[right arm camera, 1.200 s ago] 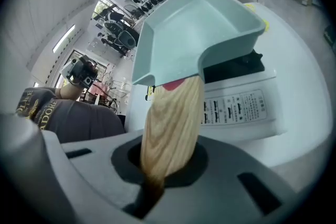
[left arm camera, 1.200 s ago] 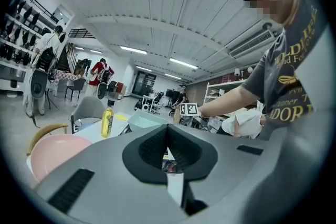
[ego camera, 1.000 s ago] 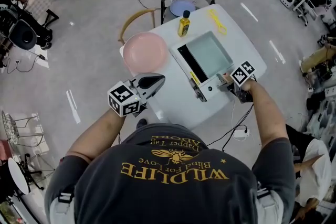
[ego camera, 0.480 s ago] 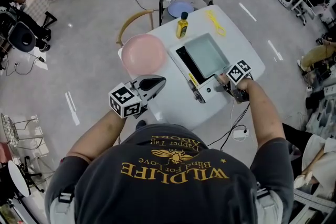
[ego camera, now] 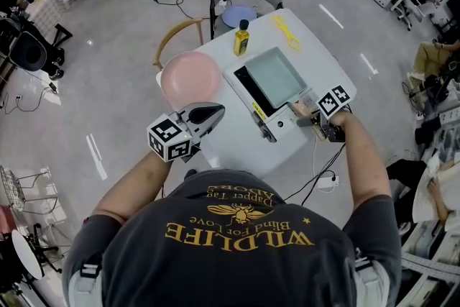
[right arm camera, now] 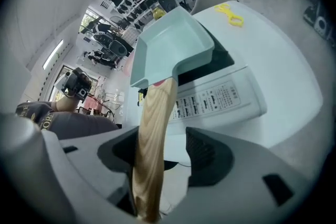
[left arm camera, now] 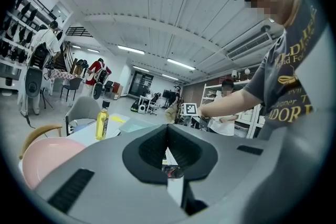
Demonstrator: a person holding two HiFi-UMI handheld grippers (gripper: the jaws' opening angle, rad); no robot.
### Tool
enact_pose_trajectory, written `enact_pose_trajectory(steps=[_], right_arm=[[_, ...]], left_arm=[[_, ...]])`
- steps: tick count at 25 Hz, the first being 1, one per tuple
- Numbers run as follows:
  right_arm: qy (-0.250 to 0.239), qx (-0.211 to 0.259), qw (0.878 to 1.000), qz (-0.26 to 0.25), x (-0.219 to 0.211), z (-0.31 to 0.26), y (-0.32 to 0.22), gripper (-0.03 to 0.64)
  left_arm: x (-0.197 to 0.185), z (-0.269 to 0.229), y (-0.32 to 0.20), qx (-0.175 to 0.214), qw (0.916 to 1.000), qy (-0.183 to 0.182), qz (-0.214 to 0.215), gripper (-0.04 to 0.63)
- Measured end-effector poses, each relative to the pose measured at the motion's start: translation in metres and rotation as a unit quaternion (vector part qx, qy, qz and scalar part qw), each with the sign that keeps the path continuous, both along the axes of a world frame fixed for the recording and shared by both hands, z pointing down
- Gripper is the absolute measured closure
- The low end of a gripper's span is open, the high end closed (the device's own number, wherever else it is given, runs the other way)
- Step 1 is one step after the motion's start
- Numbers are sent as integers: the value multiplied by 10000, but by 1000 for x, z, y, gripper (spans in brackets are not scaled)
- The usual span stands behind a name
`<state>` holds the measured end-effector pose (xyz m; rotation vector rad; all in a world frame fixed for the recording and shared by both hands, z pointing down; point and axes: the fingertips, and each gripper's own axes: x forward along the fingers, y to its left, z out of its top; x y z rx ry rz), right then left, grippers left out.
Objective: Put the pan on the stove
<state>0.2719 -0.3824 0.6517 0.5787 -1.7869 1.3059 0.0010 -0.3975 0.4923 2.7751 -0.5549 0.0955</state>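
A square pale green pan [ego camera: 277, 75] lies on the black top of the white stove [ego camera: 282, 127] on the table. Its wooden handle [ego camera: 302, 108] points toward me. My right gripper [ego camera: 316, 118] is at the handle's end. In the right gripper view the handle [right arm camera: 155, 128] runs between the jaws, which are opening: it leans on the left one and a gap shows to the right one. The pan [right arm camera: 170, 44] sits beyond, above the stove's control panel [right arm camera: 220, 99]. My left gripper [ego camera: 208, 113] hovers shut and empty over the table's left edge.
A pink bowl [ego camera: 190, 78] stands left of the stove, with a yellow bottle [ego camera: 241, 38] and a yellow utensil [ego camera: 287, 32] at the far side of the white table [ego camera: 230, 147]. A grey chair holds a blue plate [ego camera: 238, 14]. A wooden chair [ego camera: 176, 36] stands beside it.
The head view has drifted a little. The pan stays on the stove, and my right gripper stays at the handle's end, shifted slightly. The left gripper has not moved.
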Motion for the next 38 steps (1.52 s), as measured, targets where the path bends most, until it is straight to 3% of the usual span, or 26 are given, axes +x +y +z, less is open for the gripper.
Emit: enact_pose_trajectory(steps=[3, 6, 12, 20, 22, 27, 31, 38], right_arm=[[-94, 490, 9982, 341, 15, -22, 1, 376], [-328, 1285, 9871, 897, 29, -56, -7, 376], [-1023, 3204, 9268, 1672, 19, -135, -20, 376], [-1649, 4607, 8521, 1858, -44, -193, -16, 377], [-1665, 4823, 8399, 1852, -58, -201, -13, 408], [-1603, 5103, 8251, 1818, -74, -209, -8, 493], [-1535, 5245, 8107, 2099, -74, -206, -5, 615], [-1594, 5200, 8126, 2094, -77, -198, 5, 615]], left_arm=[[0, -5, -3, 33, 10000, 36, 1, 594], [1, -11, -9, 88, 9999, 93, 3, 594], [5, -29, -21, 249, 9995, 210, -3, 594], [15, -57, -32, 477, 9982, 361, 27, 594], [17, -61, -31, 511, 9980, 361, 40, 594], [18, -67, -27, 573, 9978, 328, -9, 594], [6, -65, -23, 541, 9980, 316, -117, 594], [-6, -62, -19, 454, 9982, 297, -274, 594]])
